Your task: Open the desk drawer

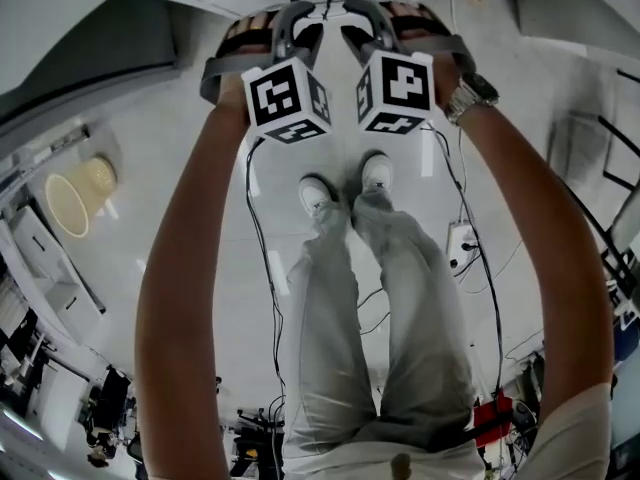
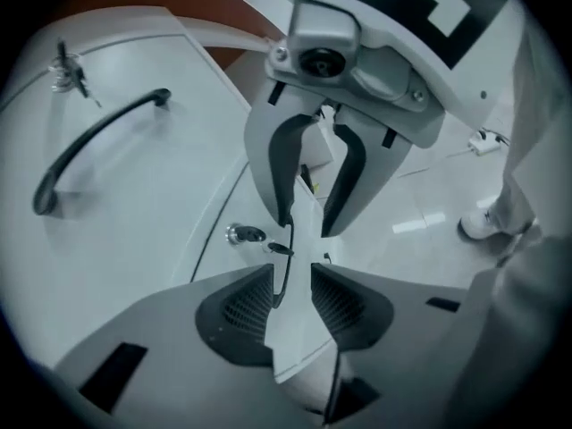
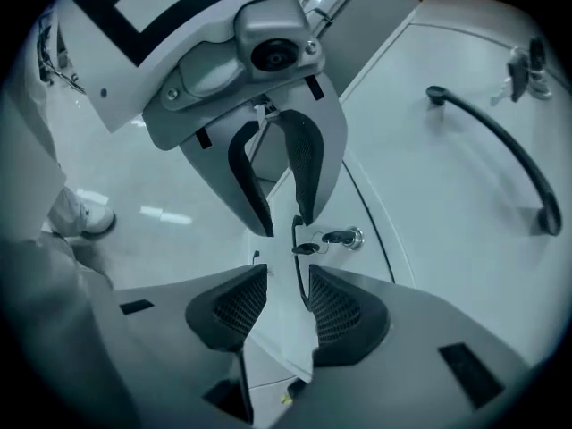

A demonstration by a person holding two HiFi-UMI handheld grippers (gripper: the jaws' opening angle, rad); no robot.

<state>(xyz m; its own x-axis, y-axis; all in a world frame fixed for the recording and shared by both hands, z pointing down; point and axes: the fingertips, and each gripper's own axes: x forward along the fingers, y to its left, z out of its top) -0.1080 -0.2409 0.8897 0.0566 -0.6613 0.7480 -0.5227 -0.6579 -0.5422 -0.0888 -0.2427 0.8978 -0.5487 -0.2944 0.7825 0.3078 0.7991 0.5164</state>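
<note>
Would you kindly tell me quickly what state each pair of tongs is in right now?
Left tongs: open, gripping nothing.
Right tongs: open, gripping nothing.

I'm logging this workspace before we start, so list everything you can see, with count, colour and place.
desk: one, white, ahead of both grippers.
long handle: one, black, on the wide front.
thin handle: one, black, edge-on, by the lower lock.
locks with keys: two, silvery; one by the long handle, one lower down.
round container: one, cream, on the floor, head view's left.
power strip: one, white, floor, right of the shoes.
cables: several, black, across the floor.
shoes: two, white, between the arms.
arms: two, bare, reaching forward.
left gripper: one, grey, open, empty.
right gripper: one, grey, open, empty.
</note>
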